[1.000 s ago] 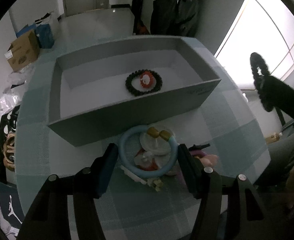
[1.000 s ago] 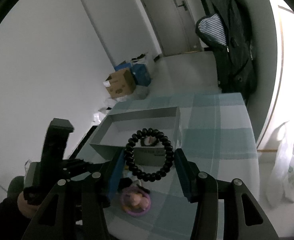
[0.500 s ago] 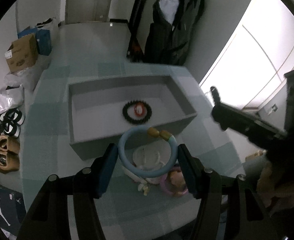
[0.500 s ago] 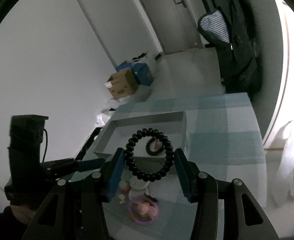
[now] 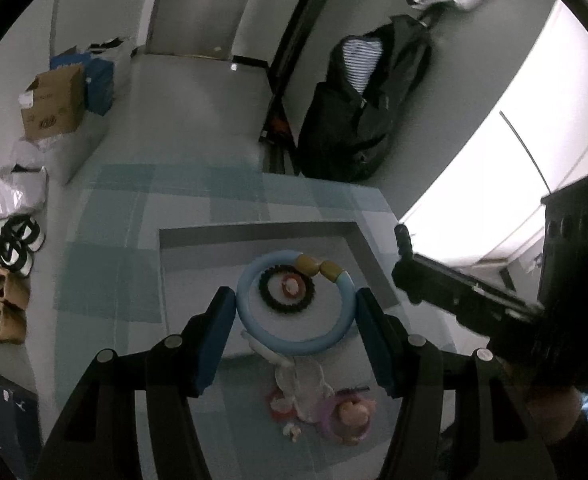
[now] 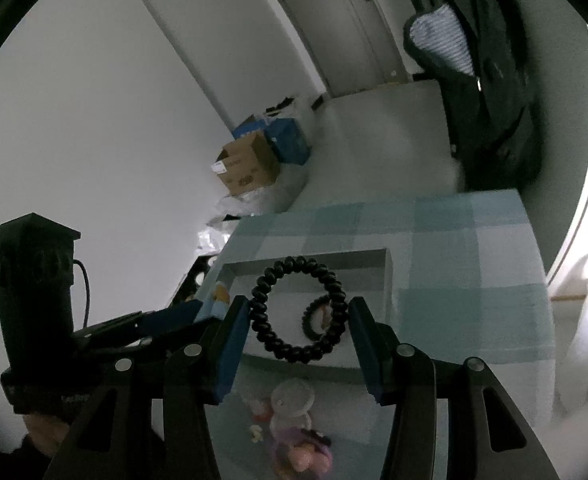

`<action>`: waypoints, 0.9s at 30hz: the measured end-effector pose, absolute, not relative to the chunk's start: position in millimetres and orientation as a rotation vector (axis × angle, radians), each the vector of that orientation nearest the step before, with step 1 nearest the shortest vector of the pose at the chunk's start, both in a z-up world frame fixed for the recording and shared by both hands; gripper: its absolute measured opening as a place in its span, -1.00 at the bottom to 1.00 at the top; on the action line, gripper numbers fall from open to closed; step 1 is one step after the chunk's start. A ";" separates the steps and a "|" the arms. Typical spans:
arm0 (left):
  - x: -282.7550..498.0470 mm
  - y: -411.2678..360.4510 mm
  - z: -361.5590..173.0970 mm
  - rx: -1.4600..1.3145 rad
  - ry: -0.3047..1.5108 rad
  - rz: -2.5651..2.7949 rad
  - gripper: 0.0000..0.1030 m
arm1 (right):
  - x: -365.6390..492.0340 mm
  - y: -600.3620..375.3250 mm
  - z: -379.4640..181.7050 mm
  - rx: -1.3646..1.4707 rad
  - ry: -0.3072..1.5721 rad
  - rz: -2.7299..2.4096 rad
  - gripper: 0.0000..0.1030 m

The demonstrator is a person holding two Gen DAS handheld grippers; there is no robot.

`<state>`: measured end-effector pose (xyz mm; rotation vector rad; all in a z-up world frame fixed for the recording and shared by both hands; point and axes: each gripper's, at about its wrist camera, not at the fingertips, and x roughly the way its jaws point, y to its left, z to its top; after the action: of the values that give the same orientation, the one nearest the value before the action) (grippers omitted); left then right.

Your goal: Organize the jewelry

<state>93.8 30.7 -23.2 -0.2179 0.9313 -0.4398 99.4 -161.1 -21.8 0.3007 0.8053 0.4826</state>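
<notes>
My left gripper [image 5: 295,326] is shut on a light blue bangle [image 5: 254,328] with two amber beads, held high above the grey open box [image 5: 214,234]. A black beaded bracelet [image 5: 278,304] around a red piece lies inside the box. My right gripper [image 6: 298,334] is shut on a black beaded bracelet [image 6: 272,344], held above the box [image 6: 387,280]. On the checked cloth in front of the box lies a small heap of jewelry [image 5: 313,400], with a purple ring piece [image 6: 301,452] and a clear disc.
The table has a teal checked cloth [image 6: 453,264]; its far and right edges drop to the floor. The right gripper's body [image 5: 493,300] reaches in at the right of the left wrist view. A cardboard carton [image 5: 52,104] and a dark jacket [image 5: 357,120] are beyond the table.
Both grippers have risen well above the table with their bracelets. The left one lifted the blue bangle off the heap and now holds it over the box.
</notes>
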 end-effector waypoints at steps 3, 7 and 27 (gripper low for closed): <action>101.0 34.3 -27.5 -0.250 0.947 -0.436 0.10 | 108.0 -157.0 -24.9 0.311 0.825 0.488 -0.04; 108.2 36.0 -30.8 -0.269 0.964 -0.433 0.10 | 116.8 -153.2 -29.4 0.315 0.845 0.495 -0.04; 128.0 42.4 -49.6 -0.343 1.030 -0.414 0.10 | 142.4 -147.9 -52.3 0.353 0.936 0.454 -0.01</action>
<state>128.0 42.4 -49.6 -0.3432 1.0303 -0.4136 142.4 -147.9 -52.3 0.3526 0.9357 0.4539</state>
